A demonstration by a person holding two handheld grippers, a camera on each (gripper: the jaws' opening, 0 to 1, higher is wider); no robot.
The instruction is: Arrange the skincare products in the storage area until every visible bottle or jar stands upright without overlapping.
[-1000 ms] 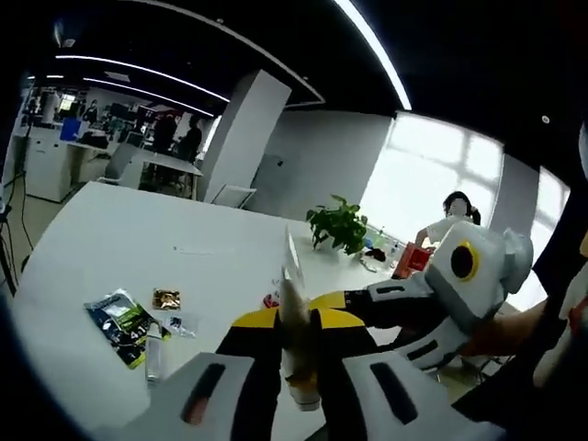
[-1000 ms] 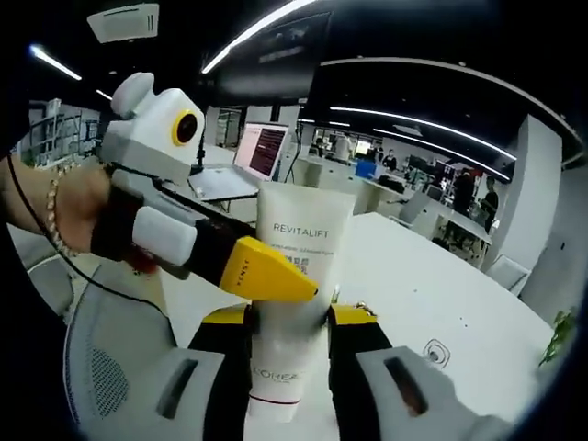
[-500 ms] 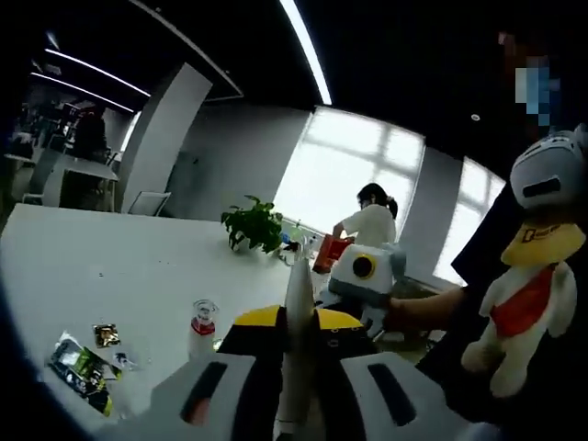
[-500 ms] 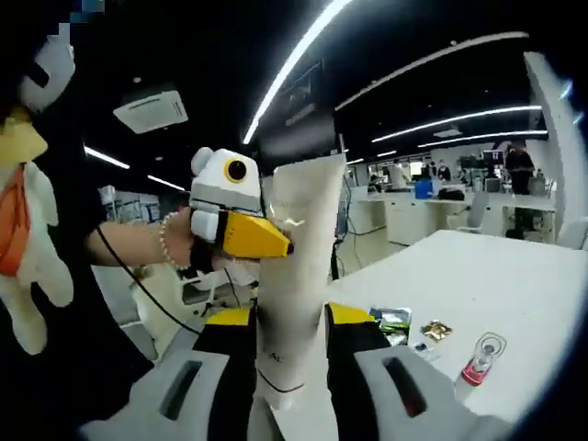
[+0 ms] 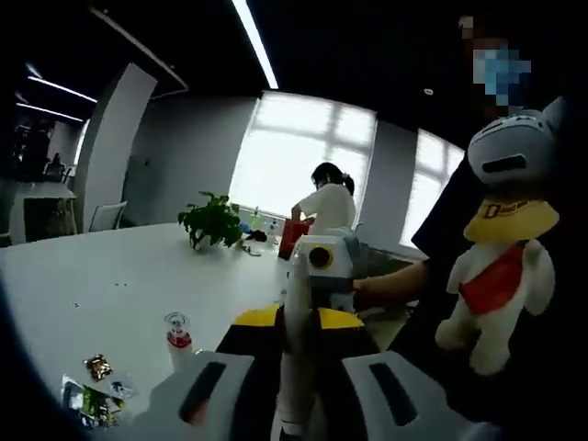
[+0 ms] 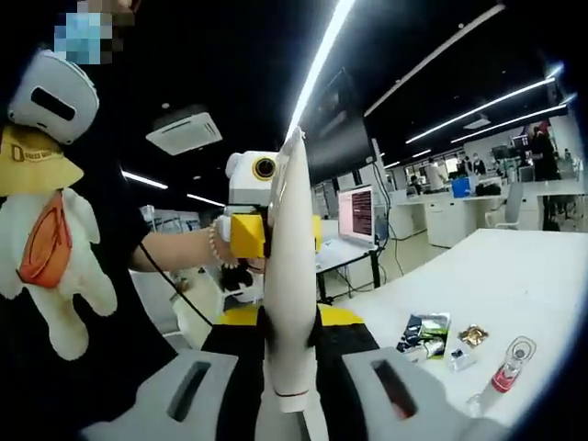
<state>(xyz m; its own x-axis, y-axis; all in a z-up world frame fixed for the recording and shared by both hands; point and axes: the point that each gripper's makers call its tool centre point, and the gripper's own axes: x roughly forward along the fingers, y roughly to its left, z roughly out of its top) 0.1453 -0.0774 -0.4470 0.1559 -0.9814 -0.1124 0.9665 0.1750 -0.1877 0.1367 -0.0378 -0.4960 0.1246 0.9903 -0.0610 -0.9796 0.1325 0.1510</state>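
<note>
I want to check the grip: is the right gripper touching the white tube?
Touching. In the right gripper view the right gripper has both jaws pressed against the white tube.

Smooth, softly glossy white plastic on tube [image 6: 290,294]; matt white tabletop [image 5: 83,294]; crinkled shiny foil on sachets [image 6: 424,333]; clear glossy small bottle [image 5: 176,336], red band; plush cloth toy [image 5: 501,239].

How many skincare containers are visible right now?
2. A white tube is held up off the table between both tools, and a small red-collared bottle stands upright on the white table. Others may sit out of frame.
</note>
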